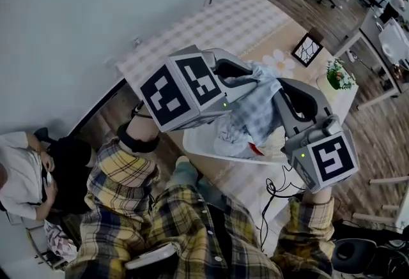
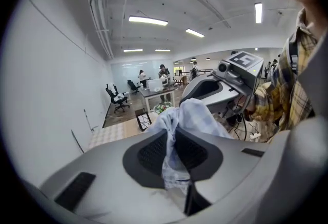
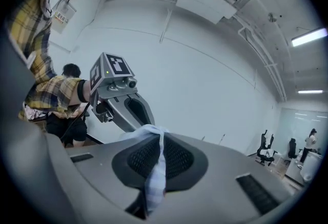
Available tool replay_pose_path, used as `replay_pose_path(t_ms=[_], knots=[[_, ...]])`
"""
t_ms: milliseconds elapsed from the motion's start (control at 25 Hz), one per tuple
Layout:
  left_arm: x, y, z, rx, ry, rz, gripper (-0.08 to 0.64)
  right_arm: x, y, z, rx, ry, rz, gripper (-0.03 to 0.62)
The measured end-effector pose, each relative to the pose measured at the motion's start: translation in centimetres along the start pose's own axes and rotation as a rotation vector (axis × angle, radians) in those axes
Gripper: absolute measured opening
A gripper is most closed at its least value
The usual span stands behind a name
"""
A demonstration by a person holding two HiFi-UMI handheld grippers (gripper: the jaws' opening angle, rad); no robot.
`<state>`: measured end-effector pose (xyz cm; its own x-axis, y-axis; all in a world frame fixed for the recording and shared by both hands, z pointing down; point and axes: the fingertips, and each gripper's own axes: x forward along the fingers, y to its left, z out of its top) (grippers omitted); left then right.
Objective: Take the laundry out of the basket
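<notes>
Markings: each gripper carries a cube with black-and-white square marker patterns, and these are the only legible graphics. The left gripper point(image 1: 246, 75) is clenched on a light-blue checked garment point(image 1: 255, 112). In the left gripper view, the left gripper point(image 2: 171, 138) has both ribbed pads pressed on a fold of the garment point(image 2: 192, 115), with a strip of cloth passing down between the jaws. The right gripper point(image 1: 284, 89) is likewise clamped on the same garment. In the right gripper view, the right gripper point(image 3: 160, 154) pinches a narrow bunched strip of the garment point(image 3: 154, 179), which runs through the closed jaws and out on both sides. The two grippers face each other with their jaw tips near one another, and the garment is bunched between them. Each gripper is visible in the other's view. The garment hangs above a white basket point(image 1: 195, 138) that stands on the table point(image 1: 223, 25). Its lower folds drape toward the basket, where further cream and red laundry lies. It cannot be determined whether the garment is clear of that laundry. A picture frame point(image 1: 307, 49) and a potted plant point(image 1: 339, 75) stand farther along the table.
</notes>
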<state>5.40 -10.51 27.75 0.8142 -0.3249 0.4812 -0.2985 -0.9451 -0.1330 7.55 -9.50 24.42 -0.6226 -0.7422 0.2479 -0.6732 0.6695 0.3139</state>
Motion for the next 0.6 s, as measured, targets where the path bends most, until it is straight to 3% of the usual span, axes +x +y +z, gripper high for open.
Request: replay_pose_path(t_ms=[320, 440, 600], knots=[[-5.1, 1.1, 3.5, -0.037, -0.148, 0.124, 0.075, -0.2, 0.0, 5.9, -0.003, -0.147, 0.0, 0.04], [-7.2, 2.2, 3.2, -0.024, -0.173, 0.164, 0.072, 1.2, 0.8, 7.2, 0.005, -0.179, 0.0, 0.04], [-13.7, 6.8, 1.1, -0.047, -0.216, 0.186, 0.071, 7.0, 4.0, 12.0, 0.014, -0.169, 0.004, 0.038]])
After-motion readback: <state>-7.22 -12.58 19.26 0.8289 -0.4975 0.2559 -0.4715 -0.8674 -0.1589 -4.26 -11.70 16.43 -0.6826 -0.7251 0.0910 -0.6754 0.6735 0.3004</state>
